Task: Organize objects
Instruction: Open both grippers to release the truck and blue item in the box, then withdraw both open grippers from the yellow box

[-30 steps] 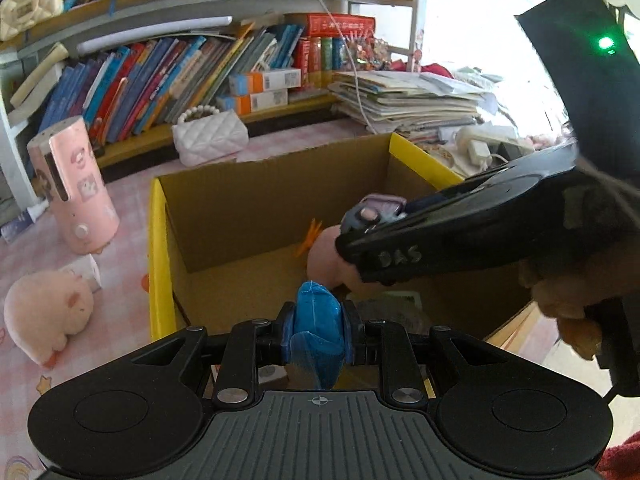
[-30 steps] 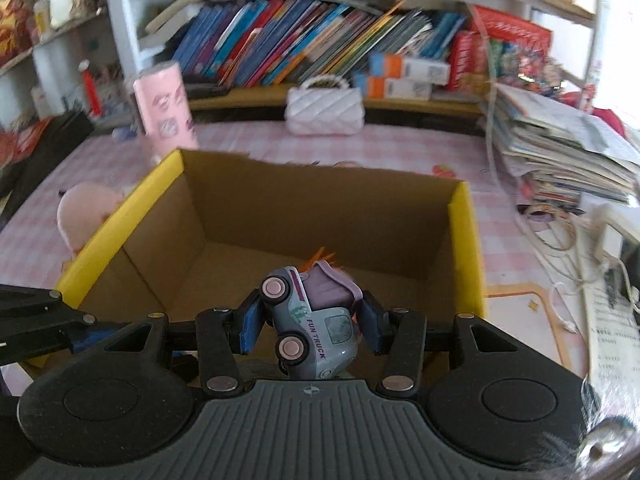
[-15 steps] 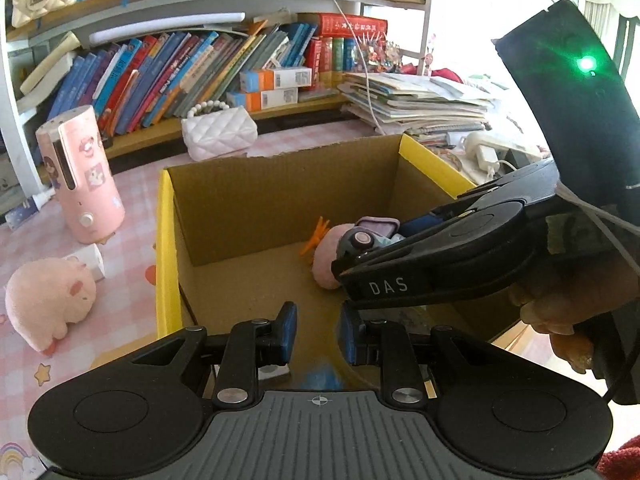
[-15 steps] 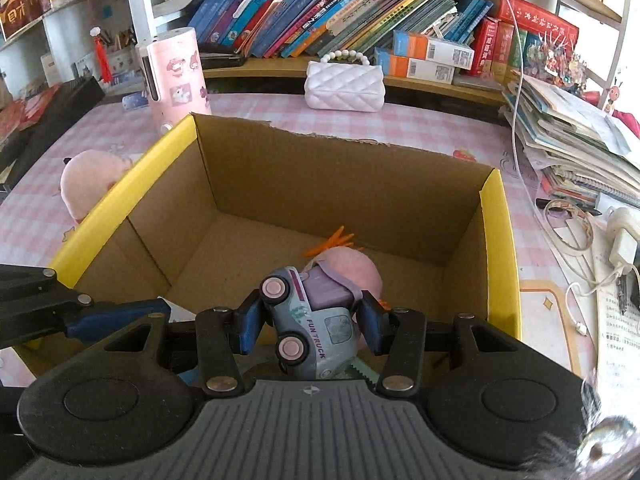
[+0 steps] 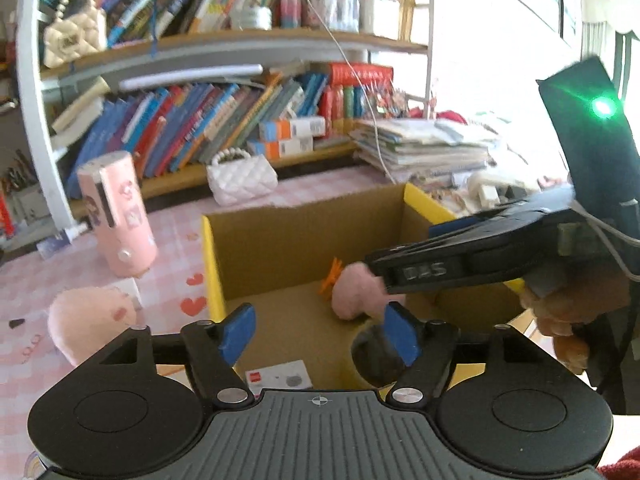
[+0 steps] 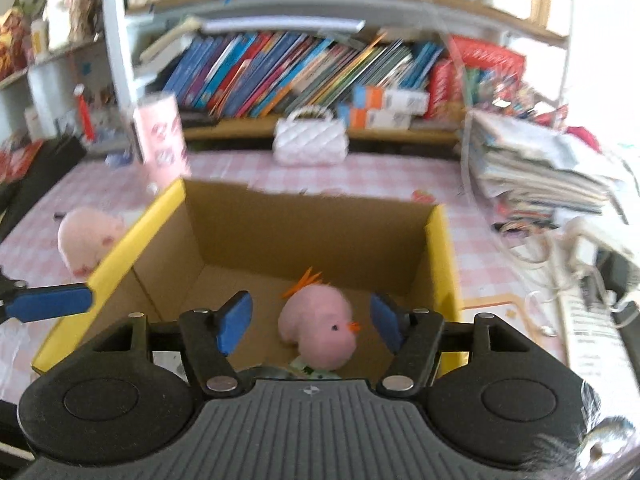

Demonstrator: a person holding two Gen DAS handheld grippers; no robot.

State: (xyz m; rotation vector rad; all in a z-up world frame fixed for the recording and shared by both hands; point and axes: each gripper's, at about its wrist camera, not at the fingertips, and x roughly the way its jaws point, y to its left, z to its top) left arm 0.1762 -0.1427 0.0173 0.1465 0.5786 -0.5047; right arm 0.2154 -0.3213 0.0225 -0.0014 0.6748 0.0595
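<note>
A cardboard box (image 5: 304, 240) with yellow flaps (image 6: 136, 240) stands on the pink checked table. A pink plush chick (image 6: 318, 326) with orange tuft lies inside it, also seen in the left wrist view (image 5: 352, 292). My left gripper (image 5: 318, 334) is open and empty above the box's near edge. My right gripper (image 6: 310, 322) is open and empty above the box, the chick showing between its fingers. The right gripper's body (image 5: 480, 258) reaches over the box from the right. The toy truck is hidden; a pale green scrap (image 6: 316, 370) shows below the chick.
A pink plush pig (image 5: 94, 324) lies left of the box. A pink cylinder (image 5: 118, 220) and a white quilted purse (image 5: 242, 176) stand behind. Bookshelves (image 6: 300, 68) fill the back. A paper stack (image 6: 544, 172) and cables (image 6: 560, 264) lie to the right.
Both grippers opened and rose. The left let go of the blue object and the right let go of the toy truck; both dropped out of sight into the box.
</note>
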